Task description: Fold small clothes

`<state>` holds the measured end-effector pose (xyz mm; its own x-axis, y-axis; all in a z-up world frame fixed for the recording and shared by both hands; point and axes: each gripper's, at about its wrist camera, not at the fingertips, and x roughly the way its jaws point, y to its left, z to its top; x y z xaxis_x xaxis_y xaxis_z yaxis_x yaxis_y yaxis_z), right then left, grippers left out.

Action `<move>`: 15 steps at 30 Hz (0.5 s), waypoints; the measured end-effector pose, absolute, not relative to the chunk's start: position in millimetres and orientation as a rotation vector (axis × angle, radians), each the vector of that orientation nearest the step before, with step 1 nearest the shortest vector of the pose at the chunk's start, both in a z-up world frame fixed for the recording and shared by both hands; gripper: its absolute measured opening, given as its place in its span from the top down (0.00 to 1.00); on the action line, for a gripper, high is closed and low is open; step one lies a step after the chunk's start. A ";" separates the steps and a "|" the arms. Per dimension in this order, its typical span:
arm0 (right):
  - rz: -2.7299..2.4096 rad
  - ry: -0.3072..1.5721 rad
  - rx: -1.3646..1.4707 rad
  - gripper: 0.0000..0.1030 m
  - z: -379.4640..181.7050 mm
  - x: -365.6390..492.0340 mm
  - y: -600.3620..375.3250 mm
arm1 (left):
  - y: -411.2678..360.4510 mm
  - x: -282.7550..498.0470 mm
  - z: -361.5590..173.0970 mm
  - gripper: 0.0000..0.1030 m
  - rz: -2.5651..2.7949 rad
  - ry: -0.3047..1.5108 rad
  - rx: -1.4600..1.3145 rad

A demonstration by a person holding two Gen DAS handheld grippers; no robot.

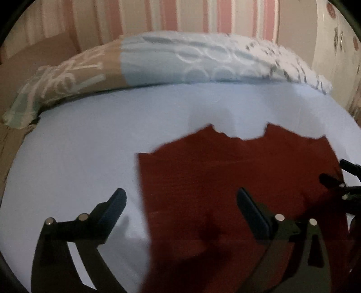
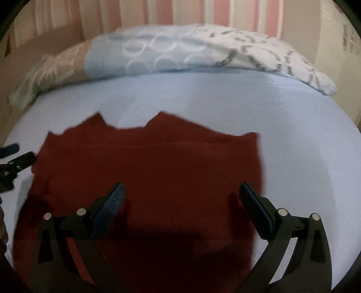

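Observation:
A small dark red garment [image 1: 225,180] lies flat on the pale blue bed sheet [image 1: 79,146]; its far edge shows shoulder straps and a neckline. It also shows in the right wrist view [image 2: 158,162]. My left gripper [image 1: 181,202] is open and empty, above the garment's left edge. My right gripper [image 2: 181,196] is open and empty, above the garment's right part. The right gripper's fingers [image 1: 331,180] show at the far right of the left wrist view. The left gripper's fingers [image 2: 20,157] show at the left edge of the right wrist view.
A patterned pillow [image 1: 169,63] in beige, light blue and white lies across the far side of the bed; it also shows in the right wrist view [image 2: 169,51]. A pink and cream striped wall [image 1: 180,15] stands behind it. Bare sheet [image 2: 304,146] surrounds the garment.

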<state>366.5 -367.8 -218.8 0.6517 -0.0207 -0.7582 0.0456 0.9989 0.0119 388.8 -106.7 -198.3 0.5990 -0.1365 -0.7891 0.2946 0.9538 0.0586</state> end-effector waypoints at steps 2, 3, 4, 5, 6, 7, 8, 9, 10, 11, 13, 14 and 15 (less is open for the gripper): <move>-0.045 0.887 -0.015 0.03 -230.0 379.2 -361.8 | -124.8 396.4 -218.6 0.04 -0.219 0.933 0.249; -0.044 0.906 -0.027 0.03 -234.7 383.8 -362.7 | -128.0 400.2 -226.8 0.04 -0.211 0.951 0.269; -0.058 0.923 -0.038 0.03 -239.5 388.6 -366.9 | -130.1 404.5 -236.2 0.04 -0.206 0.977 0.285; -0.072 0.937 -0.024 0.03 -243.3 392.6 -375.0 | -128.2 408.8 -243.8 0.04 -0.199 1.001 0.281; -0.072 0.948 0.002 0.03 -245.7 394.1 -382.1 | -124.2 410.0 -247.2 0.03 -0.214 1.011 0.254; -0.063 0.979 0.060 0.03 -251.2 399.0 -394.3 | -118.0 412.2 -249.6 0.01 -0.225 1.021 0.218; -0.061 0.987 0.086 0.03 -253.1 400.0 -400.3 | -110.6 415.4 -252.3 0.01 -0.237 1.038 0.173; -0.057 0.986 0.098 0.03 -253.5 399.2 -403.4 | -107.2 416.8 -254.0 0.01 -0.247 1.048 0.151; -0.050 0.989 0.098 0.03 -253.7 398.1 -403.7 | -103.9 416.3 -253.8 0.01 -0.249 1.049 0.137; -0.050 0.989 0.086 0.03 -253.3 396.8 -401.9 | -103.0 413.5 -252.0 0.01 -0.247 1.041 0.144; -0.050 0.977 0.050 0.03 -248.7 390.2 -395.8 | -104.0 402.8 -245.0 0.02 -0.237 1.011 0.172; -0.043 0.955 0.042 0.03 -243.4 384.5 -394.2 | -103.8 396.1 -241.2 0.02 -0.238 0.994 0.177; -0.027 0.930 0.048 0.03 -238.6 376.6 -393.0 | -101.7 386.3 -236.2 0.02 -0.254 0.969 0.175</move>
<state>376.6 -393.0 -238.6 0.5977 -0.0022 -0.8017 0.0436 0.9986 0.0298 386.3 -101.7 -236.2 0.5403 -0.1345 -0.8306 0.2898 0.9565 0.0337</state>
